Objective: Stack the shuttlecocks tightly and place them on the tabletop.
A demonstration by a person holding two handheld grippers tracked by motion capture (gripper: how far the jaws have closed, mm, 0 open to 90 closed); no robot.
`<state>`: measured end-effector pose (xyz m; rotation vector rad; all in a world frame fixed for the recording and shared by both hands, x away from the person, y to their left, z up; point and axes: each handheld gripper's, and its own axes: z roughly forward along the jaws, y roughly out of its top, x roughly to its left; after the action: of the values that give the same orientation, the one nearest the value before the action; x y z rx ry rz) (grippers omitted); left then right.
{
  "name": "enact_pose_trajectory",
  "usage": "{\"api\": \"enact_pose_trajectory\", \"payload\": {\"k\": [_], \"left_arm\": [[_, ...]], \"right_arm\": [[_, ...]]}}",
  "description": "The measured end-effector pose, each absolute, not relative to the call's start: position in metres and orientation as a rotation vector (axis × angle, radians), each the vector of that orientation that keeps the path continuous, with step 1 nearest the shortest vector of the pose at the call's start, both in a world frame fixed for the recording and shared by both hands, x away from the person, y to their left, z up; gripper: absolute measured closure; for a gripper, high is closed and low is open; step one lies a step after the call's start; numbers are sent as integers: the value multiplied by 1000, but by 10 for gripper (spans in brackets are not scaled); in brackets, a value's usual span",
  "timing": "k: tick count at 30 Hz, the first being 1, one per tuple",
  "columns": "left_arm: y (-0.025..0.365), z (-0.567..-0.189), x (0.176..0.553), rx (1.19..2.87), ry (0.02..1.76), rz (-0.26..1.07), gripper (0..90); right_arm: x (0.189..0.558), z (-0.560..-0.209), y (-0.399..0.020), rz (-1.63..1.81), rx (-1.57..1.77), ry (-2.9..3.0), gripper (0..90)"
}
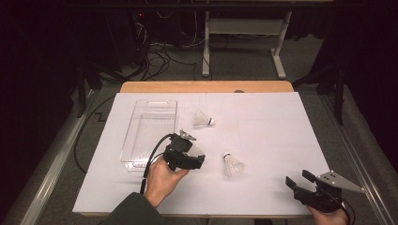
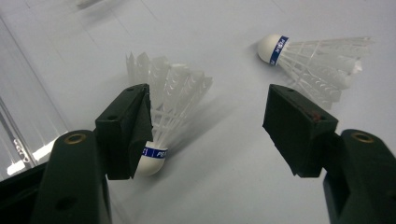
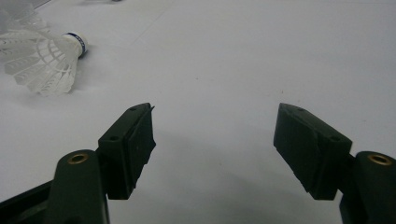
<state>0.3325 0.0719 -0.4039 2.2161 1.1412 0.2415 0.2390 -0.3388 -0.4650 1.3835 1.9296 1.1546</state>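
Three white shuttlecocks with blue-banded corks lie on the white table (image 1: 263,126). One shuttlecock (image 2: 170,93) lies between the open jaws of my left gripper (image 2: 210,100), close against the left jaw, cork toward the camera. From above, that left gripper (image 1: 199,155) partly hides this shuttlecock (image 1: 196,149). A second shuttlecock (image 1: 232,165) (image 2: 317,60) lies on its side just beyond the right jaw. The third shuttlecock (image 1: 203,119) lies farther back. My right gripper (image 1: 297,176) (image 3: 215,116) stands open over bare table, the second shuttlecock (image 3: 44,58) far to its upper left.
A clear plastic tray (image 1: 150,131) (image 2: 18,116) with nothing in it stands just left of my left gripper. A wooden edge (image 1: 206,86) runs along the table's far side; cables and a table frame are on the floor beyond.
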Motion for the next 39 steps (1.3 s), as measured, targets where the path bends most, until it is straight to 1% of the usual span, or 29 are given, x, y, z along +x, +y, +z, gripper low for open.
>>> {"api": "enact_pose_trajectory", "payload": {"k": [20,26,39], "left_arm": [[64,-394,356,2234,1222,247,312],[62,-399,366,2248,1249,271,305],[60,-405,381,2257,1306,234,323]], "right_arm": [[239,-465,-336,1156,1373,1939,293],[239,-465,-336,1151,1367,1948,293],[240,-466,-334,1143,1367,1960,293]]}}
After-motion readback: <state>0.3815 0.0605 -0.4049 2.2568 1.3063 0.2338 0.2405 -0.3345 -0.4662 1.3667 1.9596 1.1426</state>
